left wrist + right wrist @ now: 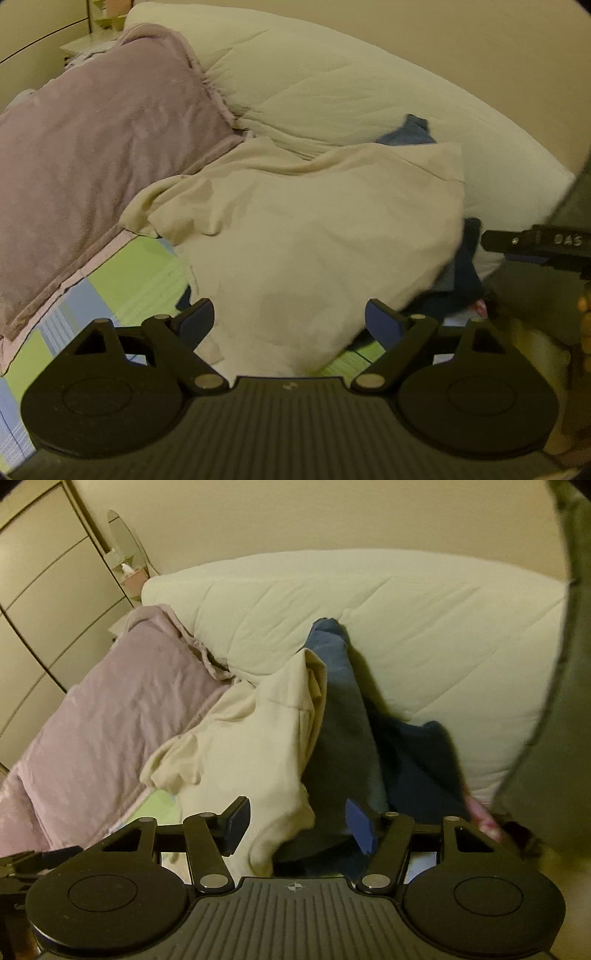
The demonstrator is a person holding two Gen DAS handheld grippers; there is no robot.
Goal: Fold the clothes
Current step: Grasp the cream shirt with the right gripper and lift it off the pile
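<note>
Two hand-held grippers hang over the bed (140,273). The left hand-held gripper (290,321) stands wide open above a cream garment (314,236) that lies crumpled on a dark blue garment (347,716). The right hand-held gripper (297,821) gapes partway; cream cloth lies between its fingers, unpinched.

Left gripper (290,319): matte black ribbed housing, two round discs, silver pivot pins, blue-padded fingers (197,317).
Right gripper (297,821): same black build, crosshair mark on housing, blue pads (360,825).
Clothing: olive-grey sleeve (546,738).
</note>
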